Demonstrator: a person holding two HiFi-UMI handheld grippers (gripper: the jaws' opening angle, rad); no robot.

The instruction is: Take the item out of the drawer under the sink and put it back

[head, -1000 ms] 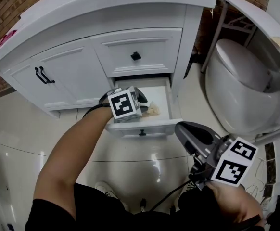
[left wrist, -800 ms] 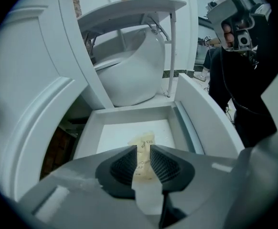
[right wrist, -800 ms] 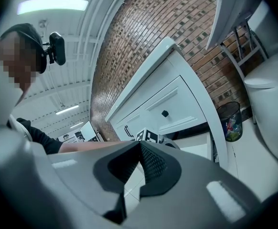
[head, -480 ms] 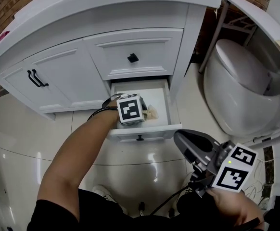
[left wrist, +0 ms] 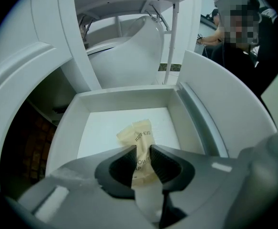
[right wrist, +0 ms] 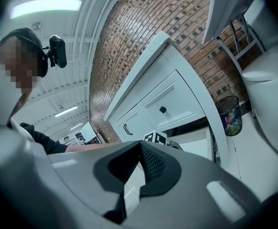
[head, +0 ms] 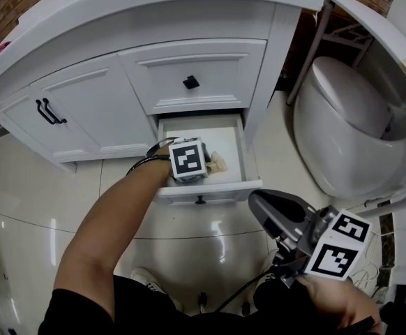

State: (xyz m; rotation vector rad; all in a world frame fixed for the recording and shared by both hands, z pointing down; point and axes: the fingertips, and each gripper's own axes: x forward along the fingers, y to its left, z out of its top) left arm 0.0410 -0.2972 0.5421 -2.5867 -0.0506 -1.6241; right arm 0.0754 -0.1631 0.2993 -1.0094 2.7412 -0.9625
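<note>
Glossy tile floor (head: 42,187) before white vanity (head: 84,110); bottom drawer (head: 217,191) open, toilet (head: 342,124) beside.

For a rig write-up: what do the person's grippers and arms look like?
The left gripper and right gripper are grey with dark ribbed pads. Each carries a white cube with black square markers. A black cable trails from the right one. The person wears a black short-sleeved top and a dark strap at the left wrist.

Crinkled beige sachet (left wrist: 137,138) lies flat inside the open white drawer (left wrist: 129,98).
</note>
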